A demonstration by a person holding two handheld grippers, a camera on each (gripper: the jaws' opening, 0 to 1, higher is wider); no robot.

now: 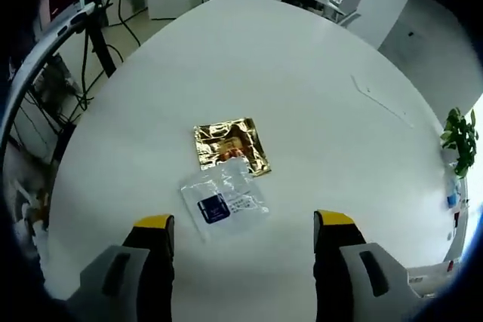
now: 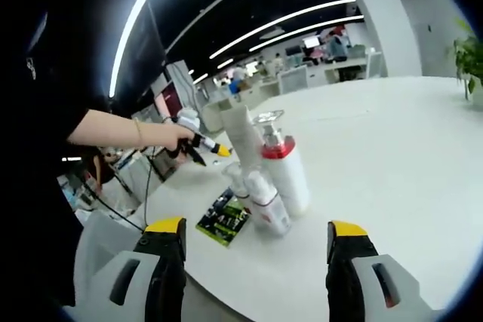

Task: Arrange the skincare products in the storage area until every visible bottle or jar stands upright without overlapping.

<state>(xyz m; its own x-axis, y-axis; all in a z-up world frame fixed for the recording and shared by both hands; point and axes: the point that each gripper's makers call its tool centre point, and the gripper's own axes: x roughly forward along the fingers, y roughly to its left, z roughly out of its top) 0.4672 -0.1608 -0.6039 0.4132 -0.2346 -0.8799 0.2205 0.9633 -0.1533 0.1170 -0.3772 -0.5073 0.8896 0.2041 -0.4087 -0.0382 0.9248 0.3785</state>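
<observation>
In the left gripper view, the left gripper [image 1: 244, 225] hangs with its jaws spread wide and nothing between them. Just ahead of the fingertips [image 1: 154, 222] lie a clear sachet [image 1: 224, 198] and, touching its far edge, a gold foil sachet [image 1: 230, 146], flat on the white table [image 1: 302, 88] with open surface all around.

In the right gripper view, the right gripper [image 2: 255, 230] is likewise wide open and empty. Ahead stand a red-collared pump bottle [image 2: 285, 167], a white tube [image 2: 238, 127] behind it and smaller bottles [image 2: 260, 200] packed together, partly hiding one another. A dark green packet [image 2: 223, 221] lies flat near the table edge.
</observation>
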